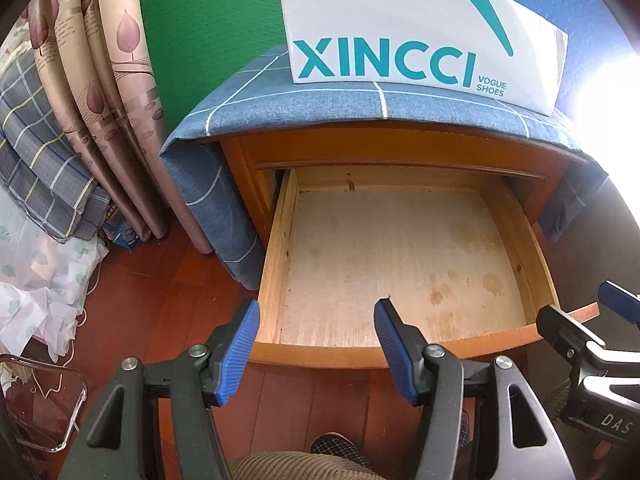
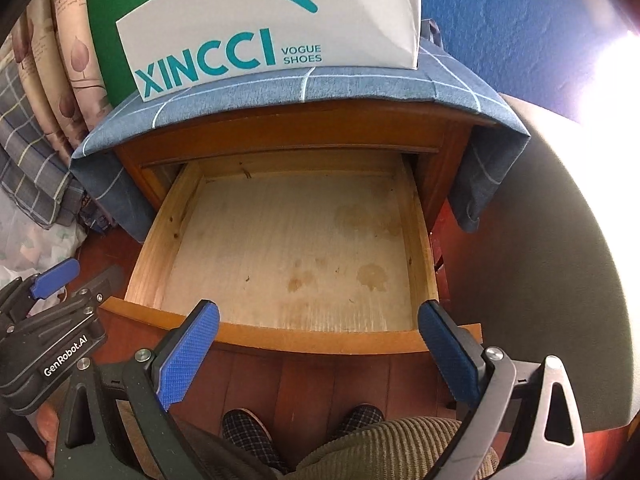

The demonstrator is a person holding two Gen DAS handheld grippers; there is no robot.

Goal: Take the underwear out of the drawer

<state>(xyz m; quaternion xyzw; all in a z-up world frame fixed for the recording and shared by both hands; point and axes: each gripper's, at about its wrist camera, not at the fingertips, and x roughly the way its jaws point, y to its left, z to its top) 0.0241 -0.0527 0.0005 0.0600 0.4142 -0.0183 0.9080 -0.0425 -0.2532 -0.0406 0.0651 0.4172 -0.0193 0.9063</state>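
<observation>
Above the pulled-out drawer (image 1: 400, 256), each hand-held gripper (image 1: 316, 344) (image 2: 320, 344) hangs spread wide, holding nothing.

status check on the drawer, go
Left gripper open, right gripper open, both empty. Drawer pulled out, no underwear showing inside. Nothing blocking.

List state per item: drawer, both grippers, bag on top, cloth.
drawer: pulled open, bare stained wood bottom, no underwear visible inside
left gripper: open, holds nothing, over the drawer's front edge
right gripper: open wide, holds nothing, over the drawer's front edge
shoe bag: upright on the nightstand top
blue checked cloth: draped over the nightstand top, hanging down both sides
</observation>
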